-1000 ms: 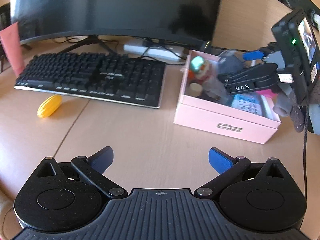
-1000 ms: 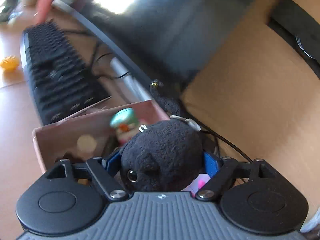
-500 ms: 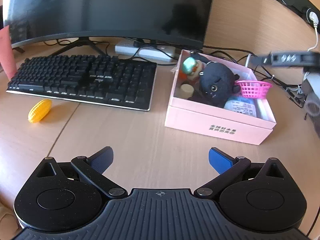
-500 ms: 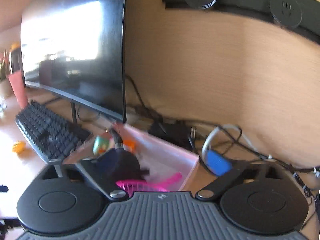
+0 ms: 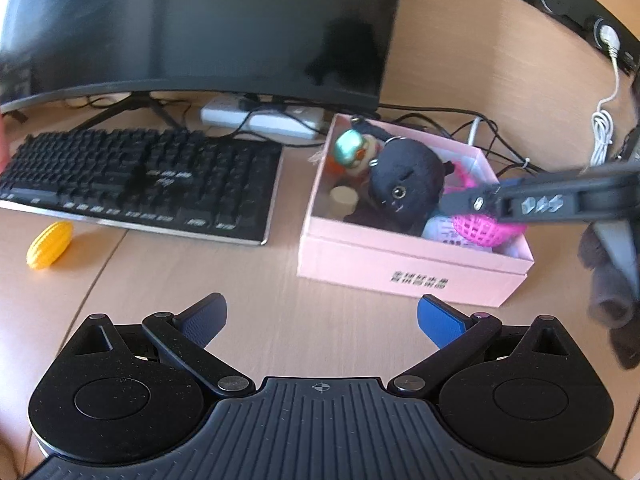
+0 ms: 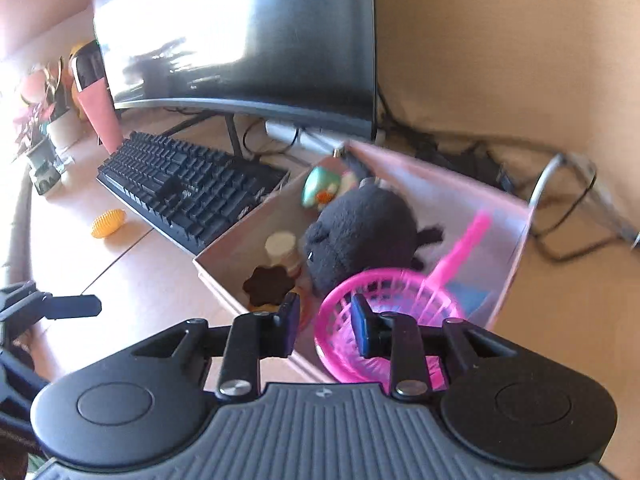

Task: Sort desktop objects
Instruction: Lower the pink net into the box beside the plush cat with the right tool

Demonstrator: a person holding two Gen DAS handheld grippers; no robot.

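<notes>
Pink basket point(image 6: 384, 320) apparently tilts in box point(image 6: 224, 268), handle toward the far wall.

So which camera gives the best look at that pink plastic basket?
The right wrist view: the pink basket fills the foreground at the pink box corner, rim and handle visible. In the left wrist view, the right gripper partly covers it.

one pink box point(image 5: 412, 264), one black plush point(image 5: 406, 190), one keyboard point(image 5: 136, 178), one yellow toy point(image 5: 50, 244).

Both wrist views toward pink box point(image 5: 404, 268)
</notes>
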